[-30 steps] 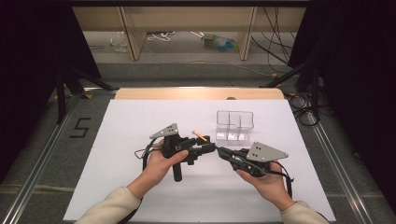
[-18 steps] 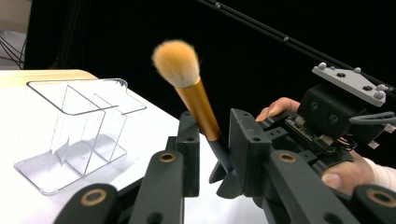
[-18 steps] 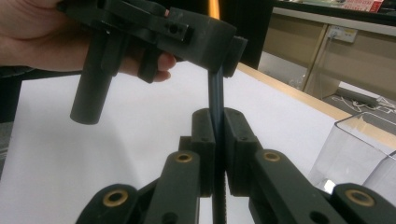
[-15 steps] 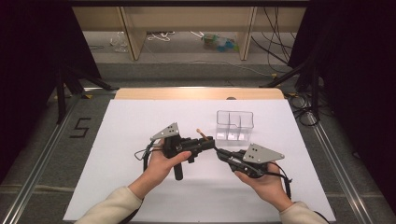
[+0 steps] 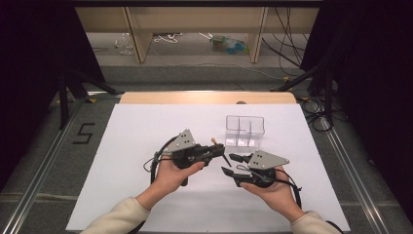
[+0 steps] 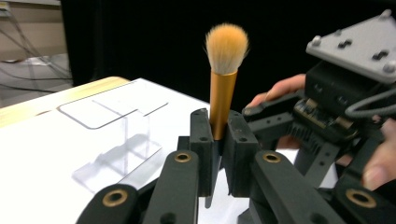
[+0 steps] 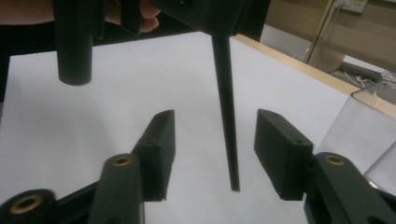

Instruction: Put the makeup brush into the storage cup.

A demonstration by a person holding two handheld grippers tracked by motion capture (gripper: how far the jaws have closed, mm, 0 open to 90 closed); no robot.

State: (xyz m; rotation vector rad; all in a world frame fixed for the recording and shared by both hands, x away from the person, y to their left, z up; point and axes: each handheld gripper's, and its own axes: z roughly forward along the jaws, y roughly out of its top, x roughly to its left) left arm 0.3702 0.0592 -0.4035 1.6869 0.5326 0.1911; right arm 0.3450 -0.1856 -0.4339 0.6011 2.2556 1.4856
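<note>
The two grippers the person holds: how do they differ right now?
The left gripper is shut on a makeup brush, bristles up; the right gripper is open and holds nothing. The brush's black handle hangs between the right gripper's spread jaws, untouched. Both are black, hand-held, and near the clear organizer.

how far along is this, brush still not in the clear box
Done: the left gripper is shut on the makeup brush, lifted off the table. In hand: its black handle hangs between the open right gripper jaws, likely a handover. Left: the clear box looks empty, so placing the brush remains.
</note>
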